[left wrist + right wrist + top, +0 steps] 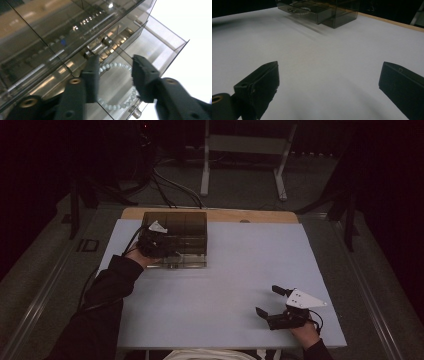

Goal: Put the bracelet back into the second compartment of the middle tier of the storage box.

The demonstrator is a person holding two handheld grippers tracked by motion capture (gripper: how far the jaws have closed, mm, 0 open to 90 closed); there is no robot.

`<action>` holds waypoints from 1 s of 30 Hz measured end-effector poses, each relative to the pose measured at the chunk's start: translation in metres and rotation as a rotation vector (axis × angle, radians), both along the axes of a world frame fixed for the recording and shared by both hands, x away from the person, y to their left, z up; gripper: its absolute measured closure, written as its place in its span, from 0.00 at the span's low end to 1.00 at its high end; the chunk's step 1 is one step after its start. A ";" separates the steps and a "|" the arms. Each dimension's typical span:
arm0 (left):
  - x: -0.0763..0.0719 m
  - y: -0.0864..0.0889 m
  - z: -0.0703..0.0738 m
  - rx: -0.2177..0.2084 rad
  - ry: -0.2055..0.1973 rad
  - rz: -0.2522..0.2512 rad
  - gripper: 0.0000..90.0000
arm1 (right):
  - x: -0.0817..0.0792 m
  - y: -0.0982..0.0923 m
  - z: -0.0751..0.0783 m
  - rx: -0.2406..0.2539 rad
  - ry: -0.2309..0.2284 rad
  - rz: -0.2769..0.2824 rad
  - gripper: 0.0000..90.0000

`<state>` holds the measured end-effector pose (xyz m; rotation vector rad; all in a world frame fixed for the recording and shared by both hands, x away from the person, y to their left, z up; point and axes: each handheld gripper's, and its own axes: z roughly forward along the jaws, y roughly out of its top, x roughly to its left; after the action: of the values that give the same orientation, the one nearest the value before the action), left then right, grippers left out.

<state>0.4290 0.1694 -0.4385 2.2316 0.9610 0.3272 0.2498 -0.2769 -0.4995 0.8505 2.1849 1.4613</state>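
A smoked clear drawer box point(175, 232) stands at the table's far left, its lower drawer point(162, 42) pulled out. A white bead bracelet point(117, 65) lies on the drawer's floor. My left gripper point(115, 62) hangs over the open drawer, jaws apart, the bracelet below the gap and untouched by the pads. In the high view the left gripper point(159, 247) sits at the box's front left corner. My right gripper point(267, 300) rests near the table's front right, open wide and empty. Its own view has the right gripper point(330, 68) facing the box point(342, 15) and drawer point(312, 11) far off.
The pale table top point(225, 285) has a wooden strip point(250, 215) along its far edge. Behind it stand the legs of a metal frame point(205, 170), with cables point(170, 185) on the dark floor. A cable trails from the left hand off the table's left side.
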 end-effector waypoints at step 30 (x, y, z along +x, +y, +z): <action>-0.035 0.017 0.040 -0.089 -0.029 0.027 0.03 | 0.000 0.000 0.000 0.004 -0.004 -0.002 0.03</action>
<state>0.3943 0.1865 -0.3987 2.1292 0.9730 0.3214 0.2501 -0.2773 -0.4994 0.8503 2.1788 1.4661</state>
